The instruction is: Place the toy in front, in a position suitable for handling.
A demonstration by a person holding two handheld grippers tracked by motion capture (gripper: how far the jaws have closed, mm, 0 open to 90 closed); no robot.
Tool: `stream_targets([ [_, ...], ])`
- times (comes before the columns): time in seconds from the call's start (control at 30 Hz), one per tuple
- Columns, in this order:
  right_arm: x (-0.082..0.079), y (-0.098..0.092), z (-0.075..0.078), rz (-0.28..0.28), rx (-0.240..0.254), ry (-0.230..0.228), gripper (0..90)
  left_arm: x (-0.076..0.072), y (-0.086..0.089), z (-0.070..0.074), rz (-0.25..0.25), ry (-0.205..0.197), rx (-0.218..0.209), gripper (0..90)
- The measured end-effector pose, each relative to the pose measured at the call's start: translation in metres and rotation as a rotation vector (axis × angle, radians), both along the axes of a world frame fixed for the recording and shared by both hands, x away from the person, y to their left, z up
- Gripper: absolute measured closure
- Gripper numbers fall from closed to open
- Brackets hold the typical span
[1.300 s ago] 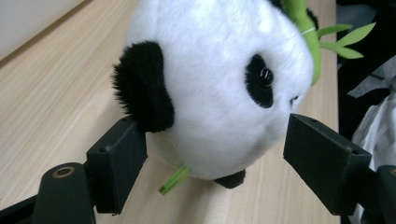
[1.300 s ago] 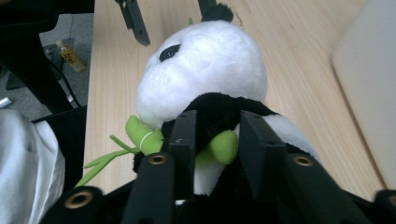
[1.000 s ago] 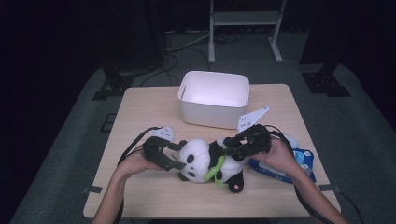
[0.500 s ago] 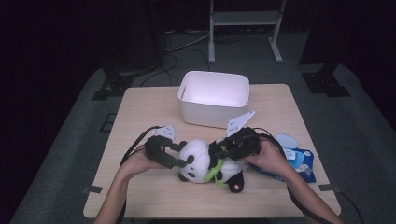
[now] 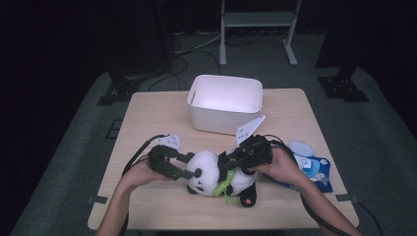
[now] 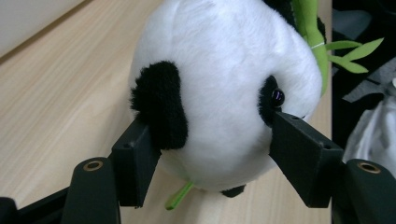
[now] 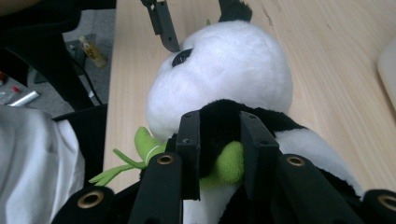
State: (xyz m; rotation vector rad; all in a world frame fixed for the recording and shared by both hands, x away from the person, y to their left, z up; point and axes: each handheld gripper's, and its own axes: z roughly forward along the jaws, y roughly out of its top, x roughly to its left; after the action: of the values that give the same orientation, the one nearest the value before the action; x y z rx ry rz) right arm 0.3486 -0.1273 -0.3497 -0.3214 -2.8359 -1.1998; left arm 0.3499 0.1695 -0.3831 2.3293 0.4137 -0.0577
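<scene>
On table (image 5: 147, 128), one panda (image 5: 211, 169), two grippers, one bin (image 5: 223, 115)

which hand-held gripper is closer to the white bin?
Right. The right hand-held gripper grips the plush panda at its black shoulder and green bamboo, just in front of the white bin; the left hand-held gripper clamps the head, farther away.

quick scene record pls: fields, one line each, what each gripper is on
surface: wooden table
held thing: plush panda, lying on its side
left gripper: jaws have just been closing, pressed on the panda's head
right gripper: jaws have just been closing, clamped on the panda's black arm and green bamboo sprig
behind: white bin, open top
right edge: blue wipes pack
</scene>
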Motion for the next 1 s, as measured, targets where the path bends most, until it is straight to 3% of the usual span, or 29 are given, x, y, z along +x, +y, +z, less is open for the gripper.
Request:
stream_targets([
  [0.2,-0.003,-0.002,0.003,0.030,0.042,0.068,71.1,-0.006,0.004,0.007,-0.048,0.024,-0.004,32.9],
  [0.3,-0.001,-0.003,0.000,0.033,0.032,0.095,70.6,-0.008,0.005,0.008,-0.079,0.044,0.010,34.8],
  [0.33,0.000,-0.003,-0.002,0.021,0.020,0.090,70.1,-0.007,0.005,0.007,-0.080,0.055,0.010,34.8],
  [0.4,0.000,0.000,-0.007,0.010,-0.031,0.036,67.1,-0.006,0.003,0.004,-0.067,0.047,0.032,33.2],
  [0.6,0.003,-0.005,-0.003,-0.050,-0.002,-0.082,53.5,-0.003,0.000,0.004,-0.003,-0.030,0.021,22.5],
  [0.77,0.000,-0.019,0.012,-0.065,0.049,-0.125,57.1,-0.003,-0.002,0.013,0.019,-0.092,-0.013,19.9],
  [0.9,-0.005,-0.019,0.009,-0.024,0.019,-0.154,60.9,-0.002,-0.006,0.014,0.020,-0.101,0.000,19.3],
  [1.0,-0.005,-0.014,-0.002,0.001,-0.030,-0.134,60.6,0.000,-0.010,0.007,0.022,-0.089,0.024,19.6],
])
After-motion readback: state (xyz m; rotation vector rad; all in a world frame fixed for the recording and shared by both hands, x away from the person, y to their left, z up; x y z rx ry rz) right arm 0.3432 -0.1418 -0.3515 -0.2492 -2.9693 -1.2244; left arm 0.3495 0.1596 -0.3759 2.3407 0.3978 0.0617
